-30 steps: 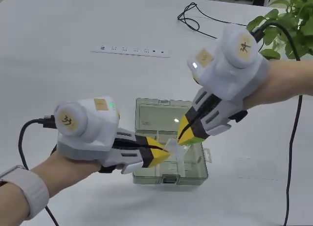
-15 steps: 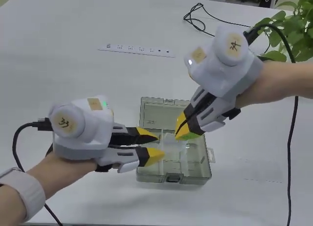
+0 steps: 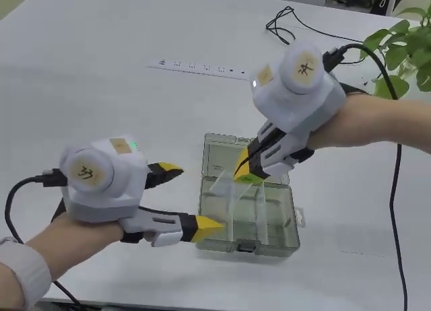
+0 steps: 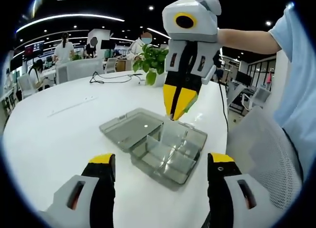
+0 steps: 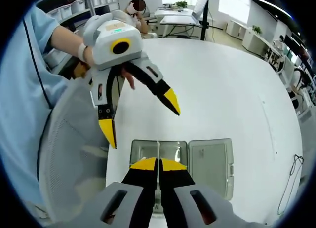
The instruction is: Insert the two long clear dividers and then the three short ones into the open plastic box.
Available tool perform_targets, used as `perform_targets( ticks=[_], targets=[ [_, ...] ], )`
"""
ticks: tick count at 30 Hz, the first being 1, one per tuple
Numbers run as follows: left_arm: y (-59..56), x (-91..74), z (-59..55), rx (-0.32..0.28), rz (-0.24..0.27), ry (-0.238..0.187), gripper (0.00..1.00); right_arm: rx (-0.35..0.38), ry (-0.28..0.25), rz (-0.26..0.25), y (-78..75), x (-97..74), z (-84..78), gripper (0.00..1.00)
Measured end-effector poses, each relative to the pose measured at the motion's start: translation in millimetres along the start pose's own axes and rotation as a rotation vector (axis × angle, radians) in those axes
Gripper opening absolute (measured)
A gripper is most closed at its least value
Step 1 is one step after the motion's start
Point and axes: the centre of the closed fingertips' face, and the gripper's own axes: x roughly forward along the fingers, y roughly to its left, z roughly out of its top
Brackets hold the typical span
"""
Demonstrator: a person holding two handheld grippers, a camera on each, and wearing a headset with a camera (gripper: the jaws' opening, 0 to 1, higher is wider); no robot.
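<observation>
Since half a second back, the left gripper [image 3: 188, 196] had backed away from the plastic box [image 3: 229, 242] toward the person, and its jaws had spread a lot wider. The right gripper [image 3: 246, 175] had stayed put over the box. The camera drifted a bit too, so I wouldn't read much into the box sitting further right in frame.

The left jaws were wide open with nothing between them, parked just beside the box's near-left corner. My guess is that hand let go on purpose so the other one could do the fine seating alone. In the left gripper view the box sat dead ahead between its jaws, so it looked ready to step back in and steady things.

The right jaws were closed, with the tips pointing down into the box. They seemed to be pinching the top edge of a clear divider [image 3: 222, 188] that leaned down into the tray. In the right gripper view a thin clear edge ran straight out from between the closed tips. Gripping it by the top makes sense, since that leaves the bottom edge free to find its slot.

The box sat open on the white table [image 3: 101, 55] with its lid [image 3: 225, 153] laid flat on the far side. Some clear walls already stood inside, but I couldn't count them reliably. A power strip [image 3: 202, 68] and a plant [image 3: 404, 48] were well apart from the work.
</observation>
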Motion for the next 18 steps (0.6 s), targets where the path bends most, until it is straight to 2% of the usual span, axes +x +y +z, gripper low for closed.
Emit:
perform_targets(
  ticks=[4,7,11,18],
  targets=[
    [6.6,-2.4,-2.1,-0.033,0.033,-0.003,0.92,0.005,0.000,0.005,0.1,5.7,-2.3,0.02],
    [9.1,-4.0,-1.9,-0.035,0.044,-0.009,0.99,0.005,0.003,0.003,-0.1,7.8,-2.1,0.02],
    [8.4,-5.6,-0.9,-0.043,0.036,-0.021,1.00,0.007,0.000,0.006,-4.6,10.4,-1.6,0.02],
    [6.9,-8.5,-4.8,-0.038,0.028,-0.013,1.00,0.009,0.009,0.019,-4.5,16.4,-2.0,0.02]
  ],
)
